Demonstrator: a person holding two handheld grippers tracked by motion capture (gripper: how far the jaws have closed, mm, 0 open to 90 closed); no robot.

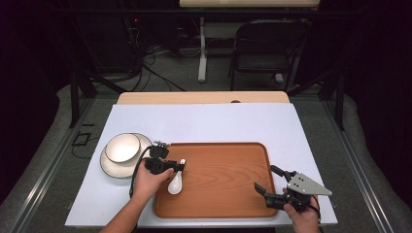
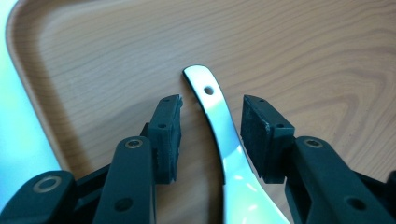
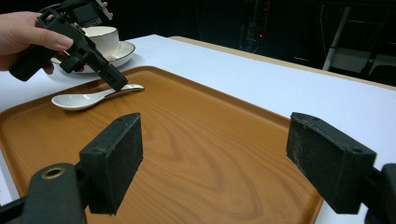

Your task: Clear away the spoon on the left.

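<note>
**Spoon set down on the tray, left fingers spread around its handle**

The white spoon (image 1: 176, 182) lies on the wooden tray (image 1: 228, 194), close to the tray's left edge and about midway along it, bowl toward the person and handle pointing away. The left gripper (image 1: 180, 165) sits low over the handle, and its fingers (image 2: 167, 135) stand spread on either side of it with a gap to each pad, so nothing is pinched. Judging by that, the spoon rests on the tray by its own weight and this looks like a release, not a pick-up.

The left gripper view shows what the high view cannot: the handle (image 2: 215, 109) curving between the pads, its small hole at the tip, and bare wood grain showing on both sides. The right gripper view gives the side profile instead: the spoon (image 3: 88, 99) flat on the tray, the left gripper (image 3: 116, 84) angled steeply down with its tip at the handle end.

The right gripper (image 1: 271, 185) waits near the tray's near right corner, its fingers (image 3: 114, 161) wide apart with nothing between them, probably kept out of the way.

Off the tray, near the table's left edge, a bowl (image 1: 122, 147) sits on a plate (image 1: 111, 167), just beside the left hand (image 1: 148, 182).
</note>
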